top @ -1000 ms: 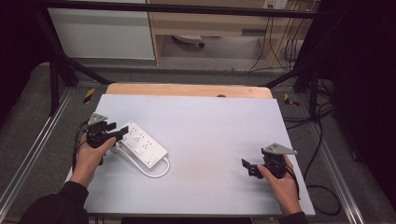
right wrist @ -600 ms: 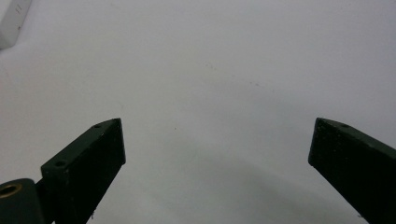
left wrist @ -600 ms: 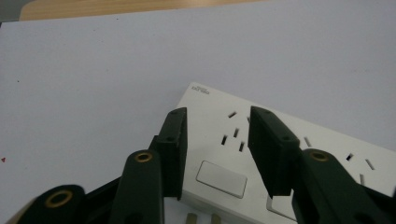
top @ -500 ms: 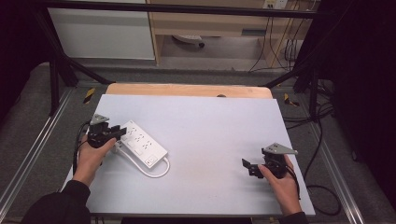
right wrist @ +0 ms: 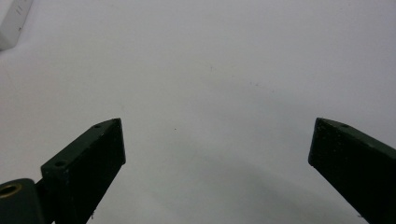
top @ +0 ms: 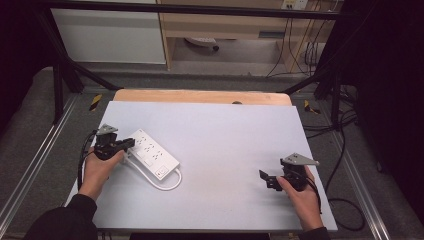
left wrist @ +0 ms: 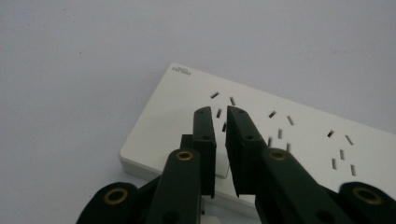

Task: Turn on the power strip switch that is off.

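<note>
I'm holding my right tongs (top: 266,179) over the bare front-right part of the desk (top: 225,130), w/ the jaws spread wide and released, nothing between them. In the right gripper view they're framing plain grey surface, and a corner of the white power strip (right wrist: 13,21) is peeking in at the top left. My left tongs (top: 128,144) are sitting over on the left side, jaws pulled nearly together w/ just a thin gap, not clamping anything. In the left gripper view the tips (left wrist: 220,122) are hovering right over the near end of the power strip (left wrist: 299,140), above its first socket holes. The strip (top: 151,155) is lying flat and diagonal, its white cord (top: 167,184) looping off the front end. Wooden board edge (top: 200,96) is poking out beyond the desk's far edge.
</note>
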The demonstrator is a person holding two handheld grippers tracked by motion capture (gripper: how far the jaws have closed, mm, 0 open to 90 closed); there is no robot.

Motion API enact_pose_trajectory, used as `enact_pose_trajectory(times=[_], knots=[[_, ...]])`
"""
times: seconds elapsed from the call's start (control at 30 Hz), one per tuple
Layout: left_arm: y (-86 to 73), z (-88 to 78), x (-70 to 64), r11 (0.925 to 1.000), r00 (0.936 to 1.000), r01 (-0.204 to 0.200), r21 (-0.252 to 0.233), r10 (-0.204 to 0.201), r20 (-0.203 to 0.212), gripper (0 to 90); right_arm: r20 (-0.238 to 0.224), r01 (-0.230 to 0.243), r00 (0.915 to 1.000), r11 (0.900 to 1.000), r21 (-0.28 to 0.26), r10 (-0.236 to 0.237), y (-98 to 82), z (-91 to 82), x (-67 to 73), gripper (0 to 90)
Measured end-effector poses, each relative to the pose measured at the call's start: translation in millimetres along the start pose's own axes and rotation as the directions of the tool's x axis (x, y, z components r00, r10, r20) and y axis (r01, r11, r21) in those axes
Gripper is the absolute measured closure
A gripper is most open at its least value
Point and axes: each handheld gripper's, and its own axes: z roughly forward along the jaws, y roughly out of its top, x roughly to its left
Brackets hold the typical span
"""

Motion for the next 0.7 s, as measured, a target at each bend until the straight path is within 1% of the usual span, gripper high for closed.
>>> enact_pose_trajectory(times=[0.07,0.17,0.27,0.53,0.7], knots=[[-0.7,-0.1,-0.2,1.0000,1.0000,-0.001,0.002,0.001,0.005,84.0,0.000,0.000,1.0000,1.000,0.000,0.000,0.0,0.0,0.0,4.4],[-1.7,-0.2,-0.1,1.0000,0.9999,-0.004,0.007,0.004,0.011,88.3,0.000,0.000,1.0000,1.000,0.000,0.000,0.1,0.1,0.2,4.4],[-2.7,-0.2,-0.1,1.0000,0.9998,-0.001,0.007,0.001,0.021,89.6,0.000,0.001,1.0000,1.000,0.000,-0.001,0.1,0.0,0.1,4.4],[-5.5,0.3,0.2,0.9999,0.9996,0.001,0.015,-0.001,0.028,89.9,-0.001,0.002,1.0000,1.000,-0.001,-0.002,0.3,-0.2,-0.2,4.4],[-5.7,0.8,-0.4,0.9999,0.9997,-0.001,0.012,0.000,0.026,89.9,-0.001,0.002,1.0000,1.000,-0.003,-0.002,0.3,-0.2,-0.1,4.4]])
